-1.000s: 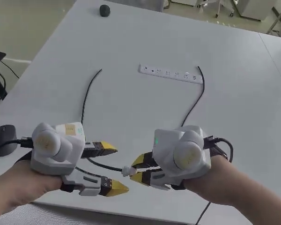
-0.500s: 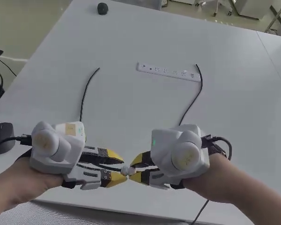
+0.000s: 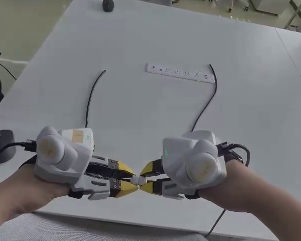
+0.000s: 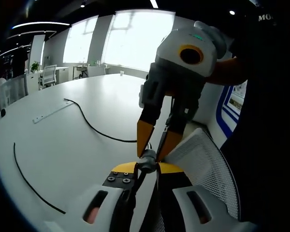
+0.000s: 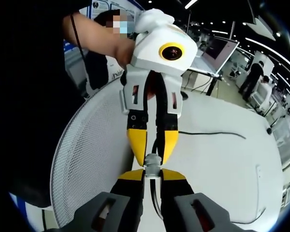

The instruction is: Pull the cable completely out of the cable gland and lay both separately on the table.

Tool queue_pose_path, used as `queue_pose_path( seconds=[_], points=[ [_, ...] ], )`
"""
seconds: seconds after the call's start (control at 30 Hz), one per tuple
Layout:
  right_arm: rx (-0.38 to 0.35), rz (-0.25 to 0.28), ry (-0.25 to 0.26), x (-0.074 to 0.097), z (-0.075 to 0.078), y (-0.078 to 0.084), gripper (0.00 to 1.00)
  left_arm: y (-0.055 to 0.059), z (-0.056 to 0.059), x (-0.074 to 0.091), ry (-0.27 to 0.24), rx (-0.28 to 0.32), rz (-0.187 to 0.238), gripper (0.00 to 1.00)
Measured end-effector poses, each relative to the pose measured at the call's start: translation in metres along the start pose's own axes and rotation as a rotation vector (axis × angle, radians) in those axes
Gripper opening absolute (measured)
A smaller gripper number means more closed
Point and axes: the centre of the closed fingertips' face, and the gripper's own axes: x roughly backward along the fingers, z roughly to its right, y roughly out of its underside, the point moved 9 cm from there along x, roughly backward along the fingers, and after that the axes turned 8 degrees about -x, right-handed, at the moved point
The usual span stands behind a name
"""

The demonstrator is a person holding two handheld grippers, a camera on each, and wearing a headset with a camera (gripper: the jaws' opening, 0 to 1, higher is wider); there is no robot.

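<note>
The left tool (image 3: 132,182) and the right tool (image 3: 143,181) meet tip to tip at the near edge of the desk (image 3: 140,120). Between their tips sits the white cable gland (image 3: 139,179), pinched by the right tool's jaws. The left tool's jaws are pressed together on the black cable (image 3: 87,118) just beside the gland. Beyond the left tool, the cable runs away across the desk. Farther ahead of both tools lies a white power strip (image 3: 178,74), well apart from them.
</note>
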Motion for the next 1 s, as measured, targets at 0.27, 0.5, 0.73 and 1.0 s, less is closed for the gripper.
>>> queue_pose_path(
  seconds=[0.27,0.5,0.73,1.0],
  points=[
    [0.019,0.008,0.01,-0.002,0.001,0.0,0.07,0.001,-0.001,0.001,-0.007,0.001,-0.012,0.15],
    [0.005,0.004,-0.002,-0.003,0.002,0.001,0.08,0.001,0.0,0.001,-0.012,0.001,-0.018,0.15],
    [-0.16,0.008,-0.1,-0.003,0.011,0.006,0.11,0.004,0.003,-0.003,-0.017,-0.079,-0.053,0.15],
    [-0.354,0.042,-0.278,0.002,0.03,0.013,0.15,0.004,0.006,-0.005,-0.024,-0.158,-0.079,0.15]
  ],
)
